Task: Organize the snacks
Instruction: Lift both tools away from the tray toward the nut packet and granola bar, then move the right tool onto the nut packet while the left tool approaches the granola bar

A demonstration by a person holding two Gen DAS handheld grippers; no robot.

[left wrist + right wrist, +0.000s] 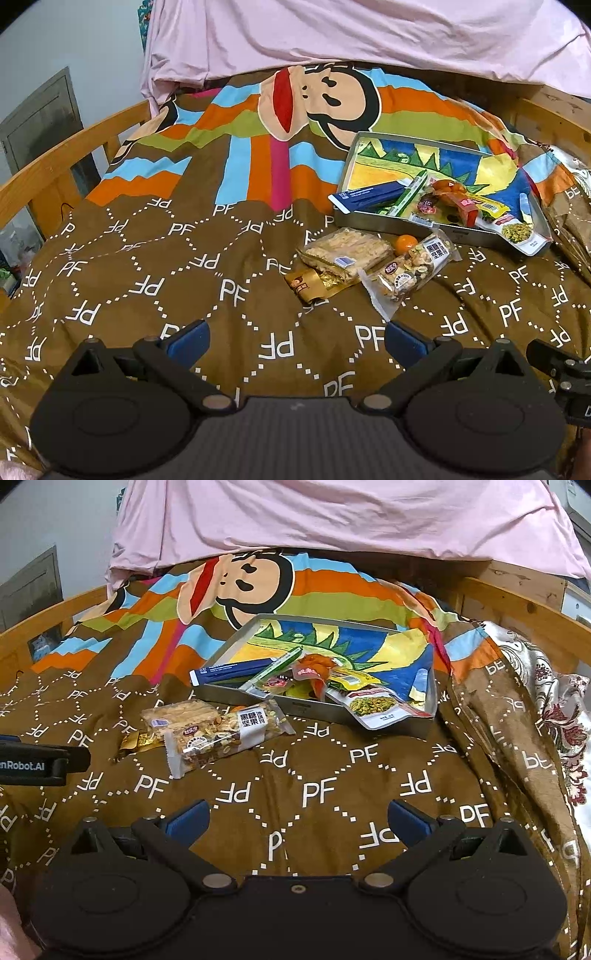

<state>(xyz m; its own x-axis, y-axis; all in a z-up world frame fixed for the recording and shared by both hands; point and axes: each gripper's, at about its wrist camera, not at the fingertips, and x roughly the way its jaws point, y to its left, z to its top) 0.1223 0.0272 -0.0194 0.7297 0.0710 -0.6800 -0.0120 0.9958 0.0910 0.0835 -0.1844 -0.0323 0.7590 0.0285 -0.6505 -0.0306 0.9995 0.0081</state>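
Observation:
A grey metal tray (439, 225) (310, 707) with a colourful picture inside lies on the bed and holds several snack packets, among them a blue pack (369, 197) (229, 674) and a green-bean bag (515, 230) (373, 707). In front of it on the quilt lie a clear cracker pack (345, 253) (177, 714), a nut bar (410, 271) (221, 742), a gold wrapper (312, 286) (138, 742) and a small orange (405, 243). My left gripper (297, 341) is open and empty, short of the loose snacks. My right gripper (299, 821) is open and empty too.
A brown quilt (184, 280) (332, 786) with "PF" lettering and a cartoon monkey covers the bed. Pink bedding (351, 37) (332, 517) is piled at the far end. Wooden rails (70, 155) (517, 602) border the bed. Floral fabric (554, 701) lies at right.

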